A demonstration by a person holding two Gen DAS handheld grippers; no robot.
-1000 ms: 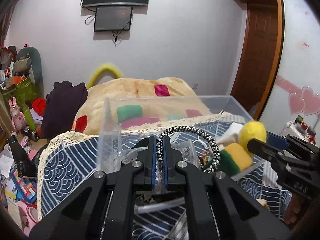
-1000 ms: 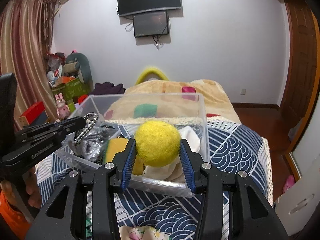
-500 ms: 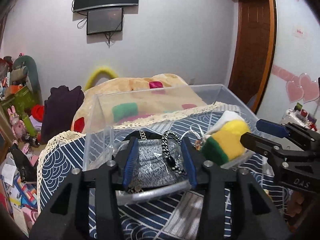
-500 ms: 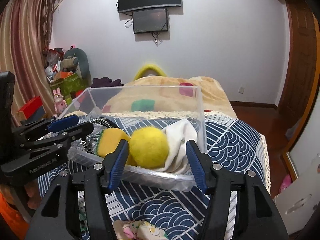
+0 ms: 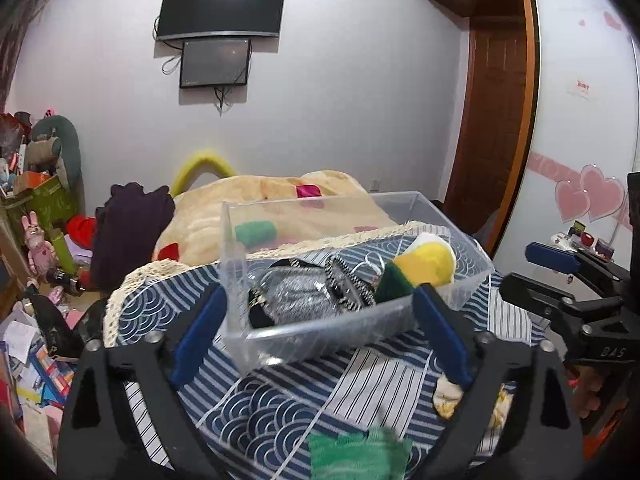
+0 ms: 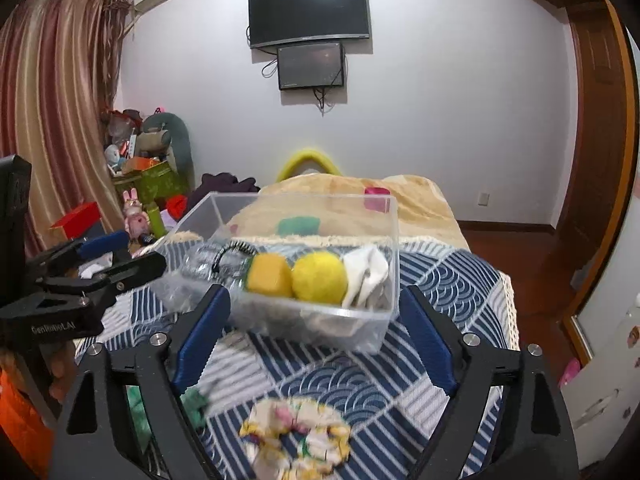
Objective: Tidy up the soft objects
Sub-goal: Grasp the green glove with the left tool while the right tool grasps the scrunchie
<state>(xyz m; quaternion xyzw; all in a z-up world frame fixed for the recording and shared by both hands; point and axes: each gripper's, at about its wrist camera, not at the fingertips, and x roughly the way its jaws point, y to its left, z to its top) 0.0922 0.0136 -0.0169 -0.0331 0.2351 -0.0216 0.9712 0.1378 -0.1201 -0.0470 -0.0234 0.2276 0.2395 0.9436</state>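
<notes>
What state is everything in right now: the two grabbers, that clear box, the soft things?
Left gripper: jaws open, empty.
Right gripper: jaws open, empty.
Clear plastic bin: lidless, upright on the bed.
Yellow felt ball: resting inside the bin.
Yellow sponge: inside the bin.
White cloth: crumpled inside the bin.
Floral scrunchie: outside the bin.

Wall-mounted television [image 6: 307, 12], striped curtain [image 6: 52, 112] (possibly brown), wooden door [image 5: 494, 120]

Dim, cool indoor light with soft shadows. A ceiling glare glints on the wall-mounted black television [image 5: 221, 7]. Fisheye bending darkens corners; the near patterned cloth looks motion-blurred.
</notes>
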